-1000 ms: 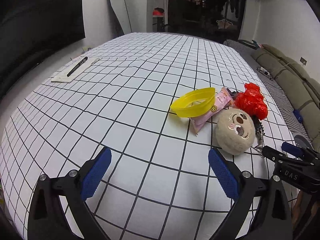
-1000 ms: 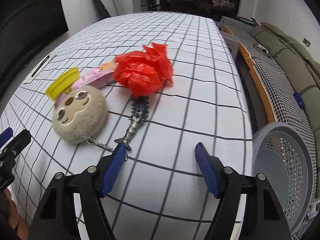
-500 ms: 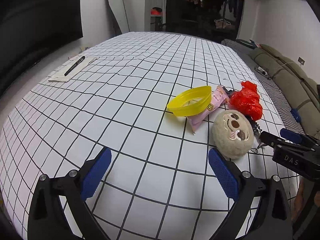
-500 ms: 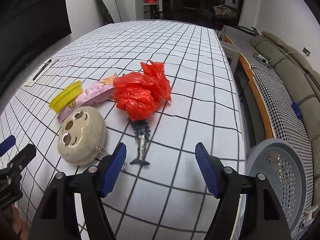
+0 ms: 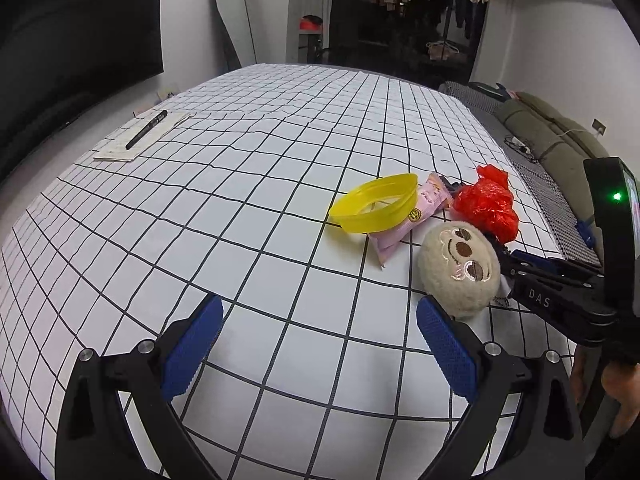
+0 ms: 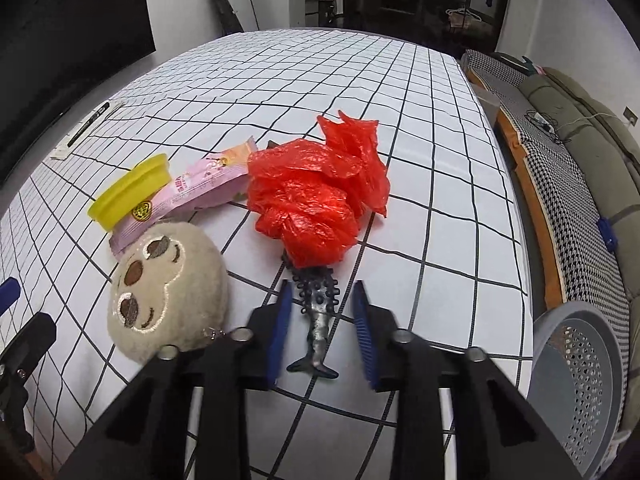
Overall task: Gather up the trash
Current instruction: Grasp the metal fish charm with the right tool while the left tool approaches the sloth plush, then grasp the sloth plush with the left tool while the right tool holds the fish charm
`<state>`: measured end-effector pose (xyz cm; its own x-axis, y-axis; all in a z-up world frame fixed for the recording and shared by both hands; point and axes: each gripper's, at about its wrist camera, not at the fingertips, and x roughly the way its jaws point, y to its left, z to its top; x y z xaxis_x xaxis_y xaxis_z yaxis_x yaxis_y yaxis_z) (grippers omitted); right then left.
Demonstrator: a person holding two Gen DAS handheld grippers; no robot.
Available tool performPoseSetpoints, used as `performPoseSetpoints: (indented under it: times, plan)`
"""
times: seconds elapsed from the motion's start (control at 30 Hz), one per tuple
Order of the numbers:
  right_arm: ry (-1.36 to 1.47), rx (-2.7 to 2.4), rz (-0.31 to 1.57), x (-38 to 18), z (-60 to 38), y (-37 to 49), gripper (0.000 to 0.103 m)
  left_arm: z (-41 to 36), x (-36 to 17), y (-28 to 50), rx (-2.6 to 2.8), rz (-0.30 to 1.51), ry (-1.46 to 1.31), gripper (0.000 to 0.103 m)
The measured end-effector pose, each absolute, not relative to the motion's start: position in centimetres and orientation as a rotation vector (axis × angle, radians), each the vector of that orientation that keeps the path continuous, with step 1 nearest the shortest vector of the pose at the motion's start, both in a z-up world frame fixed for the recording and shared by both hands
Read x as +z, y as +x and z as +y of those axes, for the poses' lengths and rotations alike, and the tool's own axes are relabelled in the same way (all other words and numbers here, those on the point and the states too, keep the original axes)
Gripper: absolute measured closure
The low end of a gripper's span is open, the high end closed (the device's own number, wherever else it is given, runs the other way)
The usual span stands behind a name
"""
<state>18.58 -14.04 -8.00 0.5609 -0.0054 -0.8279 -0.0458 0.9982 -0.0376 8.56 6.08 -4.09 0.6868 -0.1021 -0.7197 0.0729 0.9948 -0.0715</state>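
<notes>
A crumpled red plastic bag (image 6: 316, 200) (image 5: 488, 204) lies on the checked tablecloth beside a pink snack wrapper (image 6: 200, 184) (image 5: 404, 220). A yellow plastic ring (image 6: 128, 192) (image 5: 376, 204) rests on the wrapper. From under the bag sticks a grey spiky fish toy (image 6: 318, 308). My right gripper (image 6: 320, 292) hangs over the fish with its jaws closing; the fish shows between the pads, which do not touch it. A beige plush face (image 6: 164, 292) (image 5: 460, 268) lies just left of that gripper. My left gripper (image 5: 320, 312) stands open over bare cloth, left of the plush.
A grey perforated basket (image 6: 580, 380) stands off the table's right edge, low at the right. A black pen (image 5: 146, 130) lies on paper at the far left. A green sofa (image 6: 592, 120) runs along the right wall.
My right gripper has shifted so the fish toy now sits between its fingers, and its jaws have narrowed from wide apart. The left gripper has stayed put and open.
</notes>
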Motion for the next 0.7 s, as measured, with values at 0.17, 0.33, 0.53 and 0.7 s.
performPoseSetpoints:
  times: [0.17,0.33,0.53,0.7]
  plan:
    - [0.005,0.063,0.968,-7.3,-14.6,16.8,0.082,5.5,-3.7,8.3,-0.103,0.808,-0.016,0.007]
    - [0.055,0.084,0.982,-7.2,-15.7,13.5,0.082,4.8,-3.4,8.0,-0.11,0.825,-0.018,0.007]
    - [0.101,0.067,0.972,-7.0,-17.9,9.8,0.082,2.3,-2.8,7.9,-0.139,0.837,0.01,0.007]
    - [0.15,0.06,0.952,-6.5,-20.0,7.8,0.082,0.1,-1.9,7.9,-0.156,0.823,0.021,0.007]
